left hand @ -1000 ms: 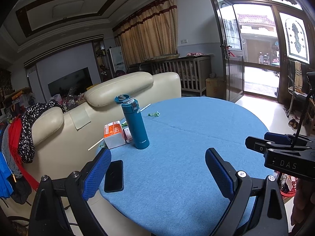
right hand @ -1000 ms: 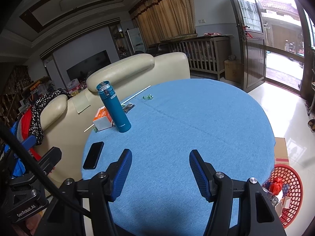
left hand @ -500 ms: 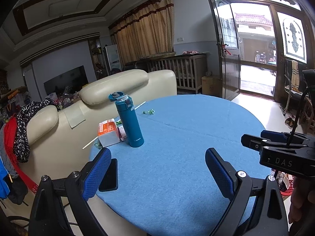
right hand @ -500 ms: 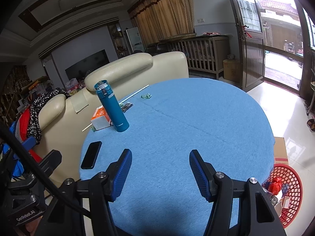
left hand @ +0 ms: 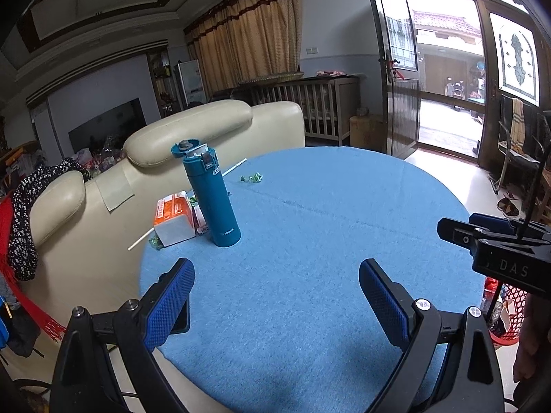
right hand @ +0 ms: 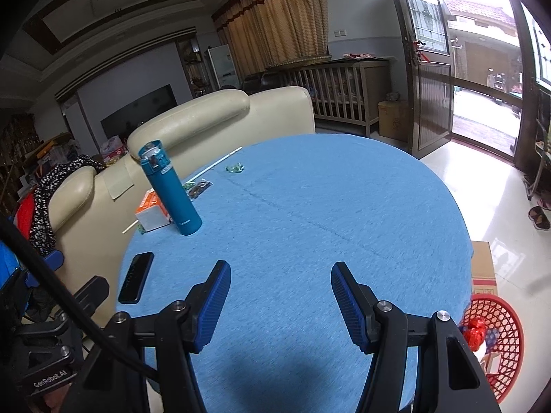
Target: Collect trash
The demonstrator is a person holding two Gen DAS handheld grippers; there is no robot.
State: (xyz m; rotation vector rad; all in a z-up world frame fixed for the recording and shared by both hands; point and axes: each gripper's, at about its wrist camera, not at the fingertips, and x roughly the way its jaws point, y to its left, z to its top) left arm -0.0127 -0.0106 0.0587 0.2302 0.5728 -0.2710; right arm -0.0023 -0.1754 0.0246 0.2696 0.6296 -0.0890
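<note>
A green candy wrapper (left hand: 252, 178) lies on the far side of the round blue table (left hand: 327, 241); it also shows in the right wrist view (right hand: 235, 168). More wrappers (right hand: 199, 186) lie behind the teal bottle (left hand: 211, 198). A white straw (right hand: 220, 162) lies at the far left edge. A red trash basket (right hand: 492, 337) with trash in it stands on the floor at the right. My left gripper (left hand: 275, 301) and right gripper (right hand: 279, 306) are both open and empty over the near table edge.
An orange and white box (left hand: 174, 218) sits left of the bottle. A black phone (right hand: 136, 277) lies at the left table edge. A cream sofa (left hand: 179, 137) stands behind the table. A cardboard box (right hand: 482, 268) stands by the basket.
Both grippers have drawn back from the table a little, so the bottle and box look smaller and farther. Both stay open and empty.
</note>
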